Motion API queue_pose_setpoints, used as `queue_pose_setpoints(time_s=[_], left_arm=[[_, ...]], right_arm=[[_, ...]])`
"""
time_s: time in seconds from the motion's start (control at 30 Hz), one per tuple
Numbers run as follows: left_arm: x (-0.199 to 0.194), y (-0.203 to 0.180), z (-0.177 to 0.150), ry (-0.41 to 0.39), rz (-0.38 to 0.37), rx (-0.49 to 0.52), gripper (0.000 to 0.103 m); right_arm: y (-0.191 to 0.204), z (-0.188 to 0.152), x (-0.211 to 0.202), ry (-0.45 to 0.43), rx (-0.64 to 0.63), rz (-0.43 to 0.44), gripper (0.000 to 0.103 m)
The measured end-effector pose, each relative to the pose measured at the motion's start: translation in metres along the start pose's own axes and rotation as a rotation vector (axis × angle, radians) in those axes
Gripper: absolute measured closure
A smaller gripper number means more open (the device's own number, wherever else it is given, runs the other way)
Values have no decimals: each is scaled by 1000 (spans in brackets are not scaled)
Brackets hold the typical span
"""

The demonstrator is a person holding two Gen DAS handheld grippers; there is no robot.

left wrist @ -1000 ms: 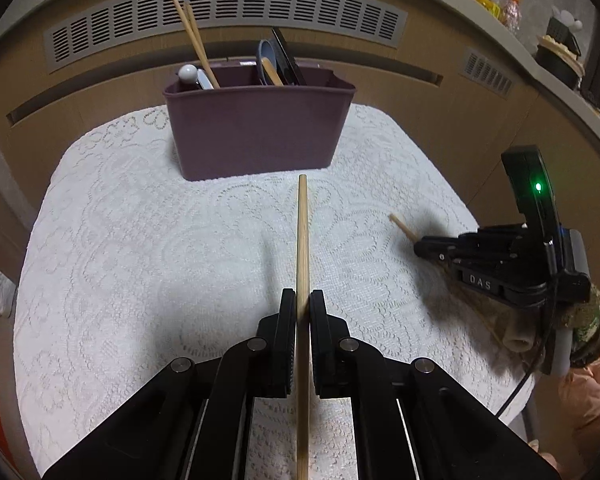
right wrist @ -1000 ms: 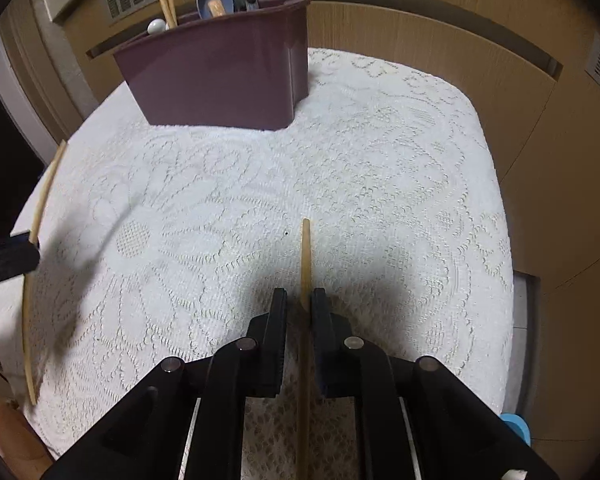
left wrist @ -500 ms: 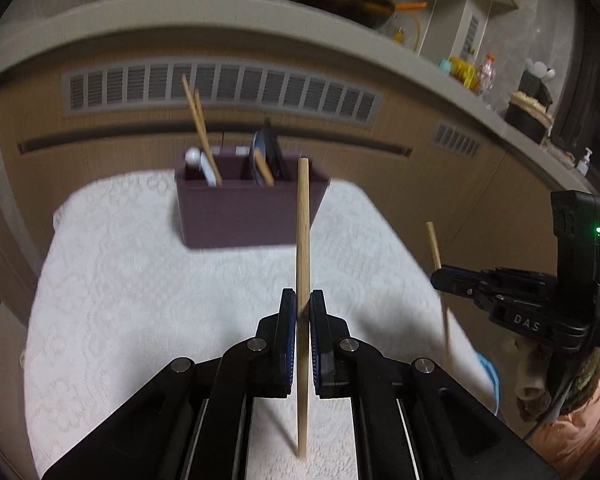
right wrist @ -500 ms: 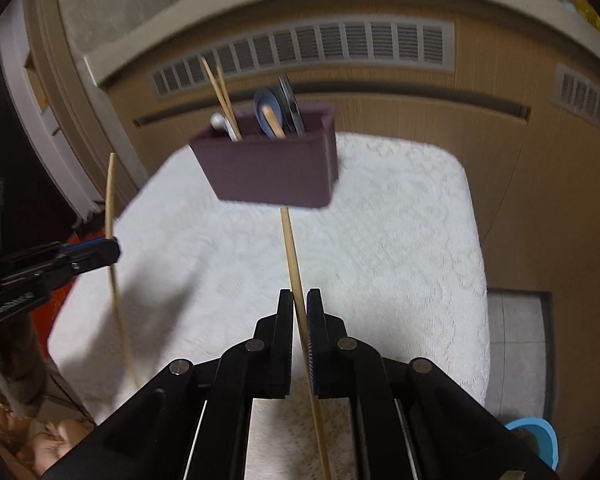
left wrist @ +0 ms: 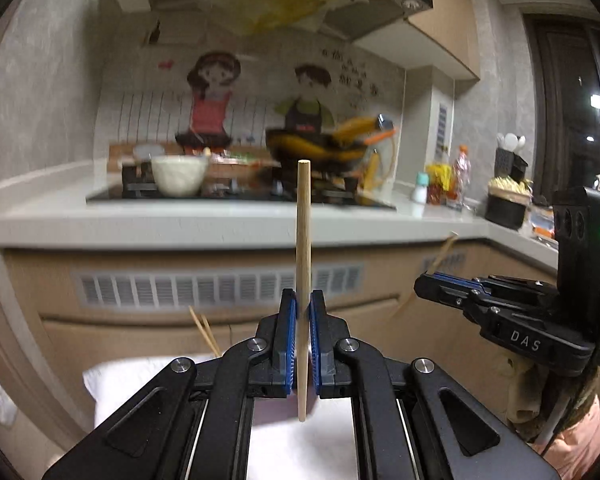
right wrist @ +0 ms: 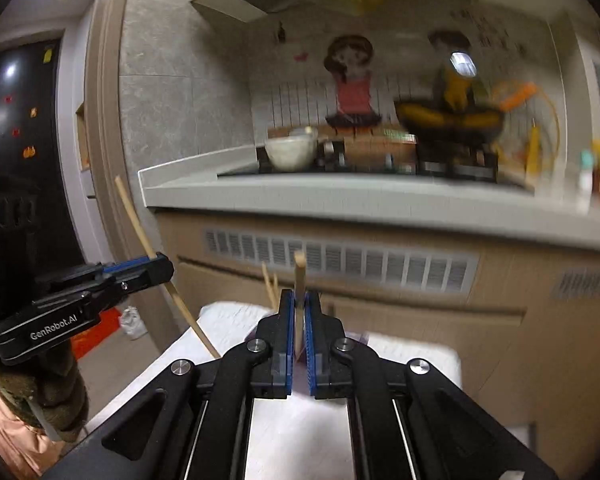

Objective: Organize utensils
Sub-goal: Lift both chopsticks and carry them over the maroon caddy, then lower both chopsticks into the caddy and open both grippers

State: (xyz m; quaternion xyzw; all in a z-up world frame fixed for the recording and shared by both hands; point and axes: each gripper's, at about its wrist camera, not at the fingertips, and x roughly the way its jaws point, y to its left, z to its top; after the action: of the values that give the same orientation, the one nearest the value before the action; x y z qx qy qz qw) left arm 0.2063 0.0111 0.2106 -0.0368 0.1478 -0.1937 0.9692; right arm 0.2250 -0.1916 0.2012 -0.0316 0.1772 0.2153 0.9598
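White letters "DAS" stand out on the side of the right gripper. "GenRobot.AI" runs along the left gripper. Dark characters on the kitchen wall by the cartoon figures are too blurred to read.

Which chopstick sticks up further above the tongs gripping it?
The left tongs' chopstick: it rises well above its pads, while the right tongs' chopstick shows only a short stub.
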Motion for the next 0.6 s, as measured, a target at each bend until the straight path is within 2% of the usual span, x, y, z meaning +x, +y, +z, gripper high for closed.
queue_pose_setpoints(time_s=[0.13, 0.27, 0.37, 0.6], left_arm=[[14, 14, 26, -36, 30, 19, 96], [41, 31, 38, -24, 32, 8, 96], [64, 42, 35, 4, 26, -3, 96], [126, 66, -1, 112, 43, -35, 96]], right_arm=[[1, 25, 14, -10, -45, -27, 97], [0, 37, 31, -13, -67, -36, 97], [-4, 38, 52, 0, -66, -36, 97], [-20, 18, 113, 73, -35, -45, 97]])
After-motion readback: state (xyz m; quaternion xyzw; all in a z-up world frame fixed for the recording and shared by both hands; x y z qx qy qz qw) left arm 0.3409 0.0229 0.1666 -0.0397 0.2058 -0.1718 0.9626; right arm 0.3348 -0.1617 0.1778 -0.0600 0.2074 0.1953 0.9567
